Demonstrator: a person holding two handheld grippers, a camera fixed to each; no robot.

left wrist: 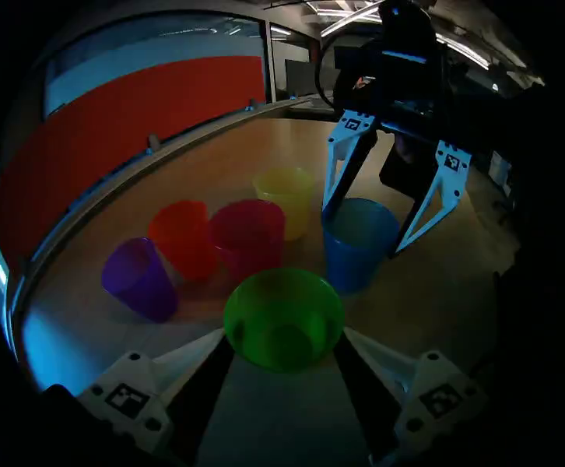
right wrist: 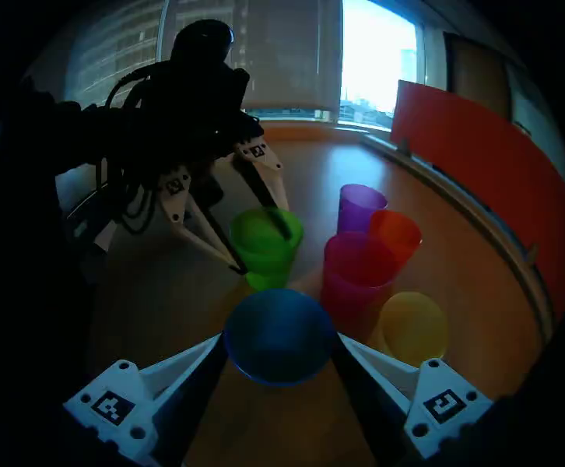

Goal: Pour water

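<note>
The green cup (left wrist: 284,319) and blue cup (right wrist: 278,336) stand on the table (left wrist: 438,311) beside other cups (left wrist: 247,233). They look like thin, light plastic, likely to flex and slip, so pinch mid-wall. The left gripper (left wrist: 284,337) clasps the green one and the right gripper (right wrist: 279,340) the blue, fingers against the walls, held level and facing each other.
</note>
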